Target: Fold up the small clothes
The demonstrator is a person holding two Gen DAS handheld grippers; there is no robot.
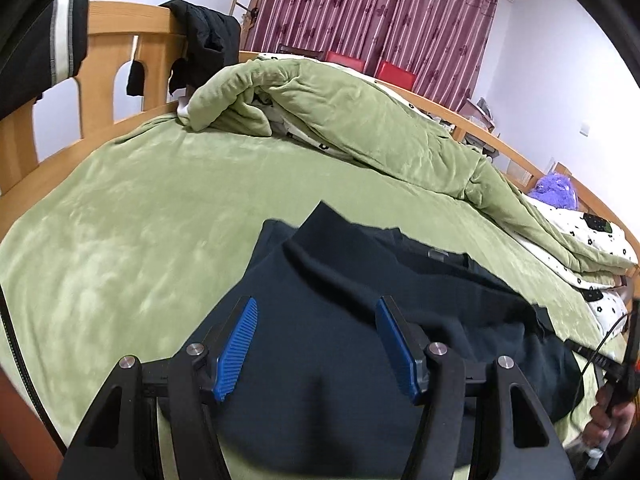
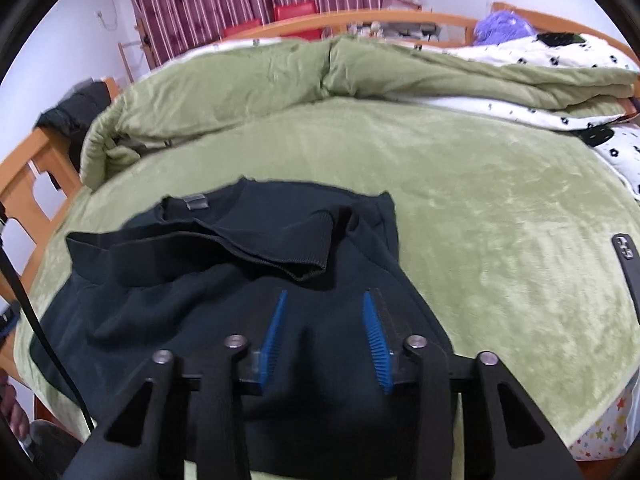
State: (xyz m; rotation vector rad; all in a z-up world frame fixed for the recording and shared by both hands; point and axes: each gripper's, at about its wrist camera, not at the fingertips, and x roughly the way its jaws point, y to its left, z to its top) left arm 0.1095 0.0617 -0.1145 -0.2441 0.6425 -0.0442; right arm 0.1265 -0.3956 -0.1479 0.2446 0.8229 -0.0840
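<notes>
A dark navy sweater (image 1: 344, 280) lies on the green bed cover (image 1: 140, 220), partly folded, with a ribbed hem turned over its middle (image 2: 280, 248) and a grey neck label (image 2: 196, 201) at the far side. My left gripper (image 1: 316, 308) hovers open over the sweater's near left part, blue pads (image 1: 236, 348) wide apart with nothing between them. My right gripper (image 2: 325, 300) is open over the sweater's near right part, its blue pads (image 2: 376, 340) apart and empty.
A bunched green quilt (image 1: 340, 120) with a white patterned underside lies along the far side of the bed. A wooden bed frame (image 1: 108, 64) with dark clothes hung on it stands at the left. A purple plush toy (image 2: 504, 24) sits at the far right. A dark phone (image 2: 626, 256) lies on the cover at right.
</notes>
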